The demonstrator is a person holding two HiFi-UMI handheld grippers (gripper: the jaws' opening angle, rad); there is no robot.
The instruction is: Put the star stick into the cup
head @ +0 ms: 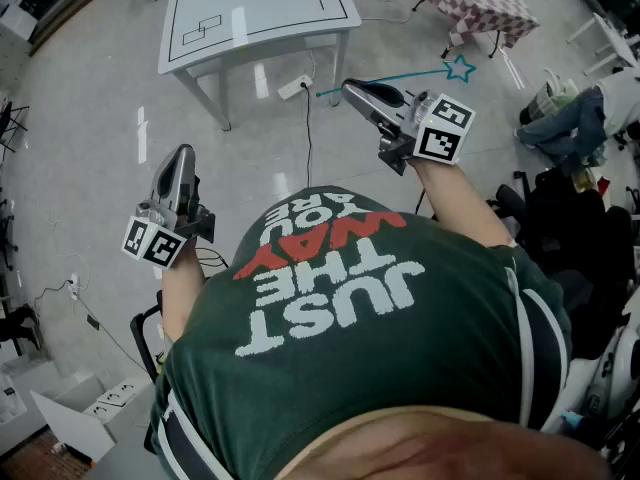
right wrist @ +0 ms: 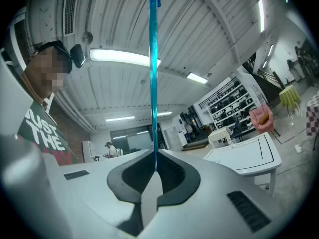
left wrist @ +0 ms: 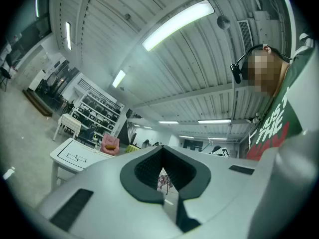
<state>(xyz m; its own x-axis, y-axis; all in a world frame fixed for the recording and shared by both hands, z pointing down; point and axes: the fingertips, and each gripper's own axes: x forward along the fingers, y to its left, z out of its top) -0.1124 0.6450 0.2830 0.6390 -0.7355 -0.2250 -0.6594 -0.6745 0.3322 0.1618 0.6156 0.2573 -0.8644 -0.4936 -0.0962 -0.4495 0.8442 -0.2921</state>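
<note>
Star stick point(right wrist: 153, 83) is pinched in the closed right gripper point(head: 350, 90), up in the air; the left gripper point(head: 183, 156) is closed and empty. No cup shows, so I would keep the grip firm and find it first.

The person's green T-shirt point(head: 450, 368) carries the slogan "JUST THE WAY YOU ARE" in white and red letters.

Scene is lit brightly by ceiling tube lights point(left wrist: 177, 24), glare streaks are seen on the floor point(head: 142, 133), all 3 views are fisheye-bent, corners of 2 are blacked out.
</note>
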